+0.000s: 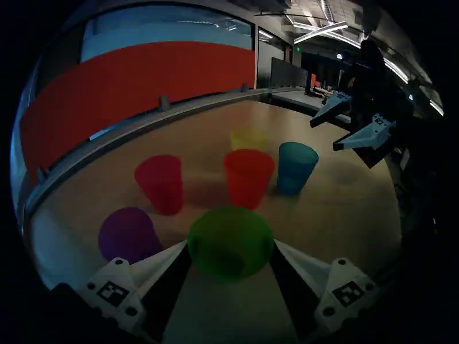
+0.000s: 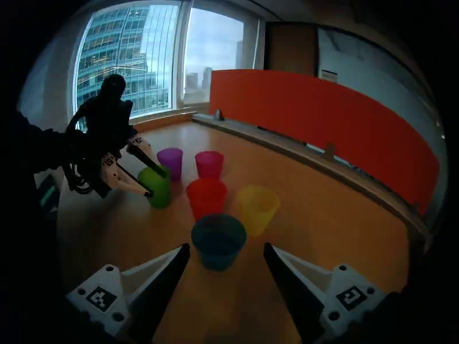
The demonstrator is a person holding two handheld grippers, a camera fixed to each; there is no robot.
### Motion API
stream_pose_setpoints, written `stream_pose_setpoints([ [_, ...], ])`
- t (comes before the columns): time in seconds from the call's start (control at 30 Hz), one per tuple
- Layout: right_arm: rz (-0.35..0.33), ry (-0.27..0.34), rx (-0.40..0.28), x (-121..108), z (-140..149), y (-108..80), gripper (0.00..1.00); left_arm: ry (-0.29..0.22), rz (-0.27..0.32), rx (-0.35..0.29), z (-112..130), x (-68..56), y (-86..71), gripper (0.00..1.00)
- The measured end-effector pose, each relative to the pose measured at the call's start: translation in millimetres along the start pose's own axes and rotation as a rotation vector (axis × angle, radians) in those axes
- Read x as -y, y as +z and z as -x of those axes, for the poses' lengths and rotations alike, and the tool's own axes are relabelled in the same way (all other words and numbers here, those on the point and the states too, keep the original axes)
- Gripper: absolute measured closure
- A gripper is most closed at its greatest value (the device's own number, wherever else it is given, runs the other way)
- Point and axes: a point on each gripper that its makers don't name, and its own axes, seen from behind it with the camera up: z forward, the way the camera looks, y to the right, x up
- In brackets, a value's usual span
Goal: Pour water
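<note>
A green cup stands on the wooden table between the fingers of my left gripper, which press on both its sides. In the right gripper view the same left gripper clasps the green cup. A teal cup sits just ahead of my right gripper, whose fingers stand wide apart with a gap beside the cup. In the left gripper view the right gripper hovers to the right of the teal cup. I cannot tell whether any cup holds water.
An orange-red cup, a yellow cup, a pink cup and a purple cup stand clustered near the green one. A red partition runs along the table's far edge. A person's dark sleeve holds the left gripper.
</note>
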Motion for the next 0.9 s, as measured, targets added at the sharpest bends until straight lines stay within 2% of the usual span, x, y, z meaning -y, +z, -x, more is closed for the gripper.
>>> stream_pose_setpoints([
  [0.4,-0.004,-0.010,0.027,7,15,14.3,0.00,0.012,-0.006,-0.025,-10,-4.0,-16.4,0.13],
  [0.9,-0.012,-0.002,0.065,8,29,39.4,0.00,0.002,-0.015,-0.059,-20,-5.0,-32.3,0.13],
])
